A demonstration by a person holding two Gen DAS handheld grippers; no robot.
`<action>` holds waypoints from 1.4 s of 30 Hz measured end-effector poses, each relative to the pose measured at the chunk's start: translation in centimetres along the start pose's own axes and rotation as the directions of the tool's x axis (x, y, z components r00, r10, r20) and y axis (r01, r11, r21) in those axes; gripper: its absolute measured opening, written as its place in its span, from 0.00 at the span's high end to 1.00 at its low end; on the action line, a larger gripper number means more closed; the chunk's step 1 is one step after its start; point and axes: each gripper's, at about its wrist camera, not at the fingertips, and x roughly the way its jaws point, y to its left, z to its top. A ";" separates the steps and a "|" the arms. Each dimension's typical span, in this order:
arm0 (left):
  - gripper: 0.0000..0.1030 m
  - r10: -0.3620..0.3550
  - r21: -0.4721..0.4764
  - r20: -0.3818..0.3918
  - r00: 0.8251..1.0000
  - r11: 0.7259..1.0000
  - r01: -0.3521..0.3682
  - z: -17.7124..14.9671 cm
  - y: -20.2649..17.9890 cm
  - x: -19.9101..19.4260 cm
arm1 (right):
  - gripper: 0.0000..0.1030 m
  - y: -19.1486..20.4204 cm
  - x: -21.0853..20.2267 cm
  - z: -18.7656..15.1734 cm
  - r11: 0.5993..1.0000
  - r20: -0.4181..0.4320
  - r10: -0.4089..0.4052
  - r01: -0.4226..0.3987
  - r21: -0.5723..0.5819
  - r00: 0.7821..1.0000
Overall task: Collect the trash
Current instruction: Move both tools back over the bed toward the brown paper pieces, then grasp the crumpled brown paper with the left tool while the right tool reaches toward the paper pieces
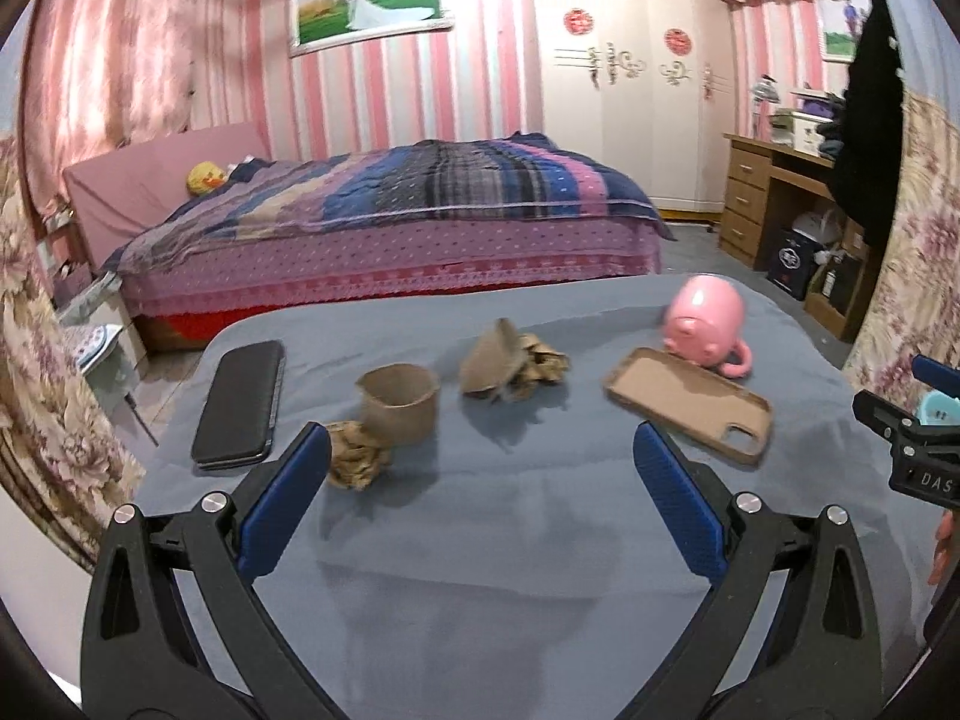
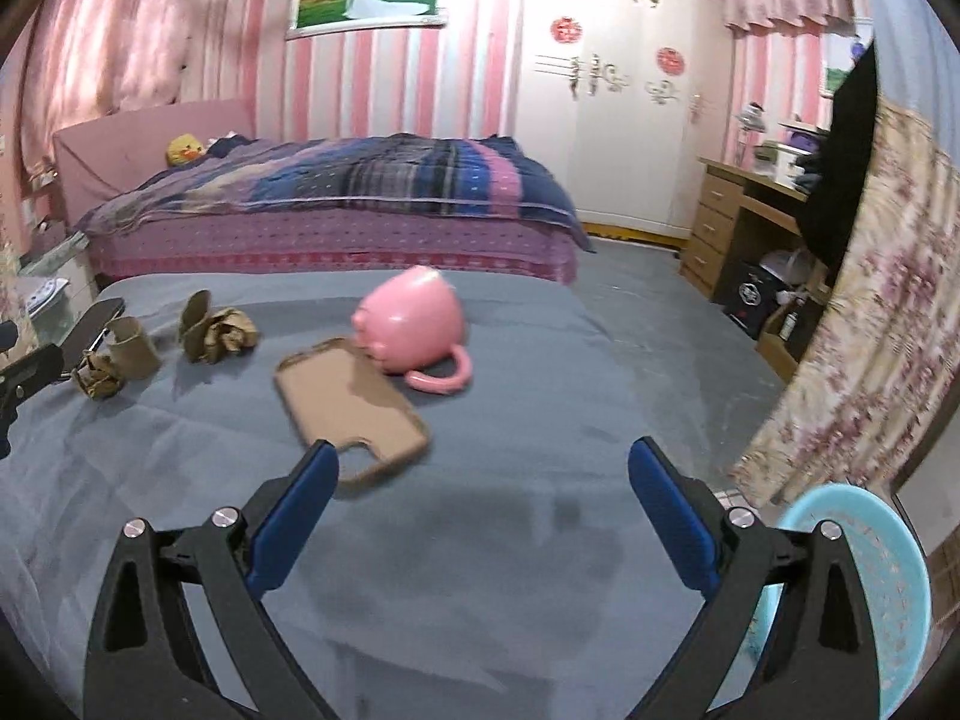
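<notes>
Here, on the grey-covered worktop, left to right: black phone, lying flat at the left edge; crumpled paper ball, touching the foot of an upright brown paper cup; crushed paper cup with a crumpled paper wad against its right side; tan phone case, inside up, far end touching a pink mug tipped on its side, handle toward the camera. Left gripper: fingers wide apart, holding nothing, left fingertip just beside the paper ball. Right gripper: fingers wide apart, empty, left fingertip overlapping the case's near end. Light blue basket at the right edge, beyond the worktop
</notes>
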 end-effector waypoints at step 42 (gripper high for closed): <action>0.05 0.064 -0.167 -0.227 0.972 0.980 -0.103 -3.7 9.1 10.1 | 0.08 1.9 5.5 -1.6 0.999 -0.081 -0.039 0.037 -0.033 0.996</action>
